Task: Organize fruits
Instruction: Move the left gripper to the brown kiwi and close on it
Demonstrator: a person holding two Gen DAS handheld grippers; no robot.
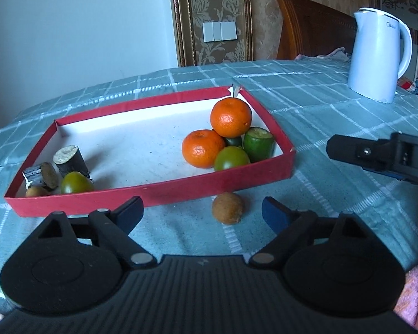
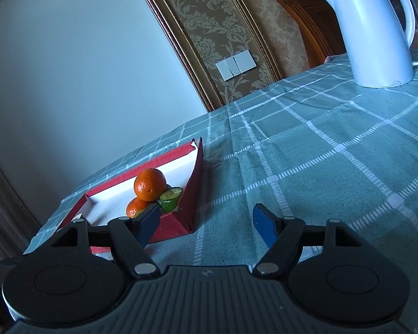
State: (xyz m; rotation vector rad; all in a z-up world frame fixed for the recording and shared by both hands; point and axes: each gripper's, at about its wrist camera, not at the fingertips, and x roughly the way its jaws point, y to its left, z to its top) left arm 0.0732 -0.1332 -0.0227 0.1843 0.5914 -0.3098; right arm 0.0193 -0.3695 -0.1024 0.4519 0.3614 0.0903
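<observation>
Brown fruit (image 1: 227, 207) outside fruit-filled red tray (image 1: 158, 192)

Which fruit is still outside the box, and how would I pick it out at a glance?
Find the shallow red cardboard box with the white floor on the teal checked tablecloth. Just outside its near wall, on the cloth, lies a small round brown fruit, ahead of the open left tool. Unlike the oranges and green fruits, it sits alone outside the box and is dull brown.

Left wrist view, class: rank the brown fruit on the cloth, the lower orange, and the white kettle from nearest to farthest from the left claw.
1. Brown fruit: on the cloth, just ahead of the left claw.
2. Lower orange: inside the red tray, right half.
3. White kettle: far right, beyond the tray.
</observation>
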